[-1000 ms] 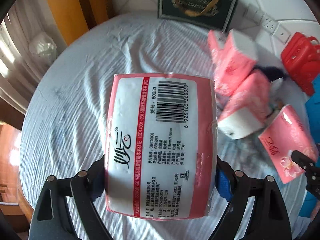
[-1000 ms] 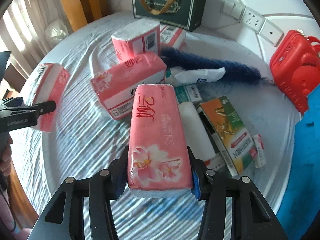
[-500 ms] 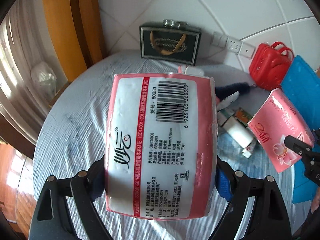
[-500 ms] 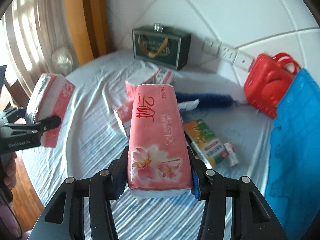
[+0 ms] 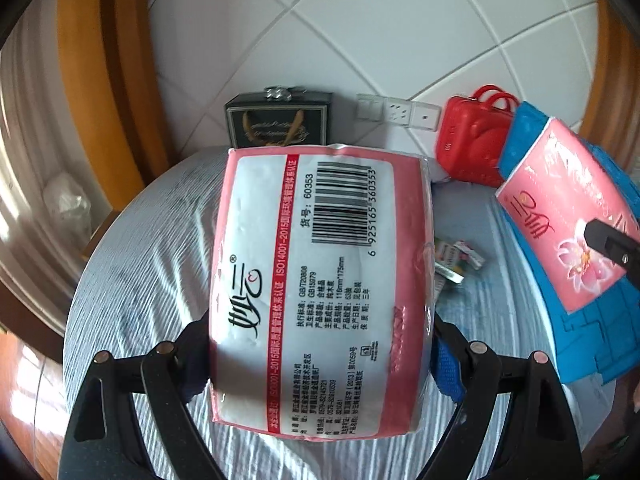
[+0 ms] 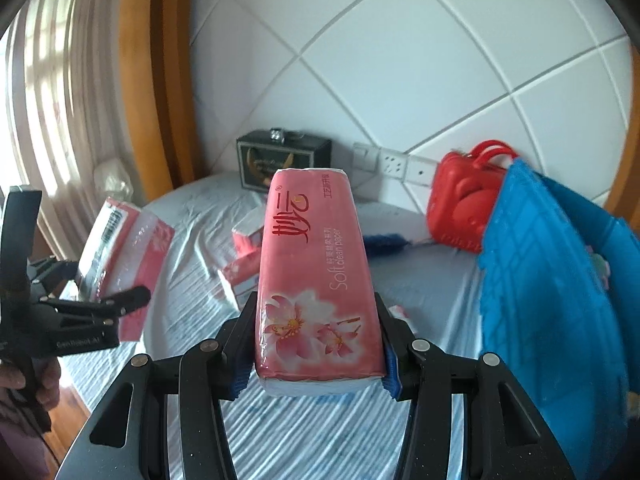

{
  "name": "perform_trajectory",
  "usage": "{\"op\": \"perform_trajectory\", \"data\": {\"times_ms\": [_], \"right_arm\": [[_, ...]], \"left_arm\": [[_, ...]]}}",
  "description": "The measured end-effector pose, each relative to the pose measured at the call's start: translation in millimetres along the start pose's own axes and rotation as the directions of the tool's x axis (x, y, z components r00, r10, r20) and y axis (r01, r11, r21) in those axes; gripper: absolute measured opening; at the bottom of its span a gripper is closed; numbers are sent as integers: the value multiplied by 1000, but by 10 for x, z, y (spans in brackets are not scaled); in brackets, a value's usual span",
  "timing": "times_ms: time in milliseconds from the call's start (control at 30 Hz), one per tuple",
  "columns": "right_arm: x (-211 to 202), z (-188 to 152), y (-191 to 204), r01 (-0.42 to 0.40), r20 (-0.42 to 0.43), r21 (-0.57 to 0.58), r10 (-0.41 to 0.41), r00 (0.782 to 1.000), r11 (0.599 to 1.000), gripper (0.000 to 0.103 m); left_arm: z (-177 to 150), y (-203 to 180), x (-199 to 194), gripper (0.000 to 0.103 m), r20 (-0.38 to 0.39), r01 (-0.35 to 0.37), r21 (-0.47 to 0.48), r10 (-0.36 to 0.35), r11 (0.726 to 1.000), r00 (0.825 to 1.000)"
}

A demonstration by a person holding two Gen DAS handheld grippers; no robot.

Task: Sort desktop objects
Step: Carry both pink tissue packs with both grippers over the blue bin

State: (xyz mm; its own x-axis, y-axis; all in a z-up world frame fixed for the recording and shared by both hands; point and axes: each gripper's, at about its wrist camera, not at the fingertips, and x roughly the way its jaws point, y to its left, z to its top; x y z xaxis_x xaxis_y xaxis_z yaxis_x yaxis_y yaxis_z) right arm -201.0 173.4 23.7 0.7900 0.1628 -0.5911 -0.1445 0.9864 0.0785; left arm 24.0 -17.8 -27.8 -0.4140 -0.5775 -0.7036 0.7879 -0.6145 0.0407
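My left gripper (image 5: 320, 360) is shut on a pink tissue pack (image 5: 324, 280), barcode side up, held above the round striped table (image 5: 152, 264). It also shows in the right wrist view (image 6: 124, 256), far left. My right gripper (image 6: 316, 356) is shut on a second pink tissue pack (image 6: 316, 280) with a flower print, raised over the table; that pack shows in the left wrist view (image 5: 568, 216) at the right. More pink tissue packs (image 6: 244, 268) lie on the table behind it.
A blue basket (image 6: 552, 280) stands at the right, a red case (image 6: 464, 200) behind it. A dark gift box (image 6: 280, 160) stands against the tiled wall. A blue duster (image 6: 388, 242) and small boxes (image 5: 460, 260) lie on the cloth.
Both grippers have lifted and pulled back with their tissue packs; the table now looks farther away and more wall shows. The right pack has moved toward the blue basket.
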Motion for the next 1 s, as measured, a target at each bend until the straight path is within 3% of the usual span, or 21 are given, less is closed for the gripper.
{"op": "perform_trajectory", "data": {"times_ms": [533, 1000], "right_arm": [[-1023, -190, -705, 97, 161, 83, -110, 981, 992, 49], [-1740, -409, -1550, 214, 235, 177, -252, 939, 961, 49]], "left_arm": [[87, -882, -542, 88, 117, 81, 136, -97, 987, 988], [267, -2145, -955, 88, 208, 172, 298, -239, 939, 948]]}}
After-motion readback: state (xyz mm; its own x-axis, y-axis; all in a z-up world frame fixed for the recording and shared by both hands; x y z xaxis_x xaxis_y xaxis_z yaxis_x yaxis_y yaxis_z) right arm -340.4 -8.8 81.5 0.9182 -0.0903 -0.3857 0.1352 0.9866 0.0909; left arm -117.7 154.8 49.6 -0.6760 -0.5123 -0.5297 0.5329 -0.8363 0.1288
